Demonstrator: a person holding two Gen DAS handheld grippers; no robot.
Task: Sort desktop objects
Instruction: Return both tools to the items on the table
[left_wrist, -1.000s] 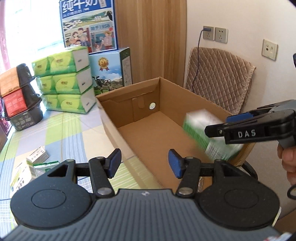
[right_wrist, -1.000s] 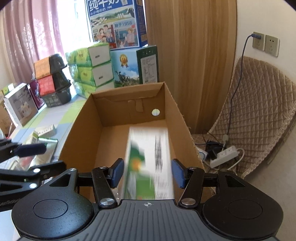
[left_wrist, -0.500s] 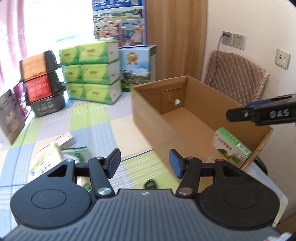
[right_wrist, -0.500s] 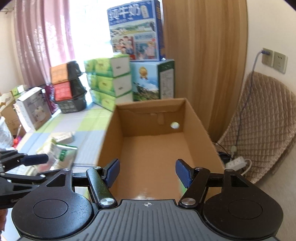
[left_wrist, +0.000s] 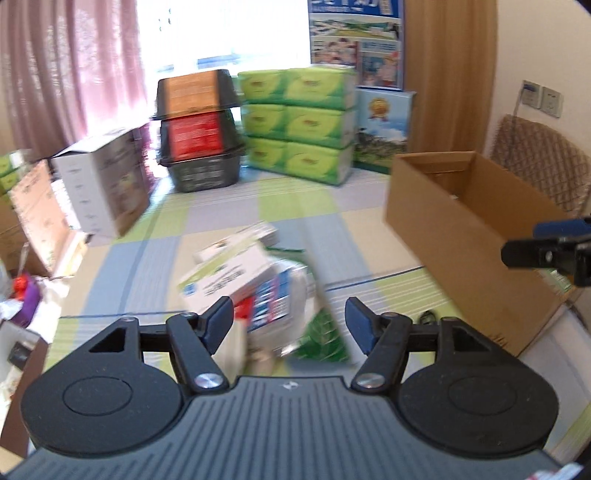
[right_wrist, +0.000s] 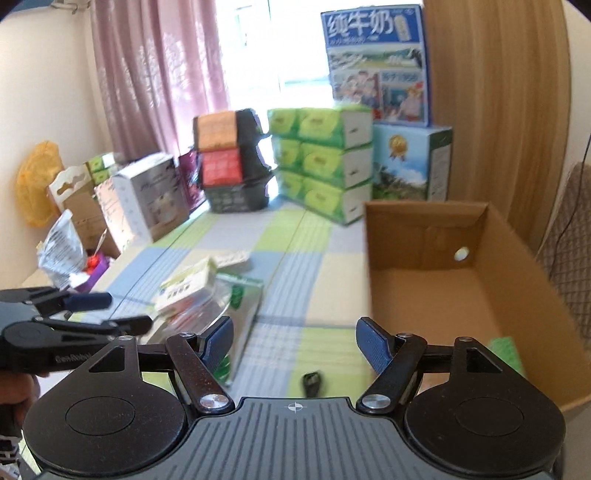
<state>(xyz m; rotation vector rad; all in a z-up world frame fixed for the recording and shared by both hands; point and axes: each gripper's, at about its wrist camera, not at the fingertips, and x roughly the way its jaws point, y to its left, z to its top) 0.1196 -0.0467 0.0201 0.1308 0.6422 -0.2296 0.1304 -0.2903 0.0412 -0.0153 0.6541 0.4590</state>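
1. Checked green and blue cloth covers the counter (right_wrist: 325, 266), with stacked tissue packs (left_wrist: 299, 125) behind.
2. Left gripper (left_wrist: 289, 320) is spread above a pile of small boxes (left_wrist: 236, 273).
3. Right gripper (right_wrist: 293, 341) is spread and empty beside the cardboard box (right_wrist: 461, 295).

Motion blur smears the pile of packets (left_wrist: 255, 291) at centre frame, so its labels are unreadable. The right gripper (left_wrist: 546, 251) is cut off by the right edge.

Matt cardboard box (right_wrist: 454, 295), glossy pkts (left_wrist: 295, 295)
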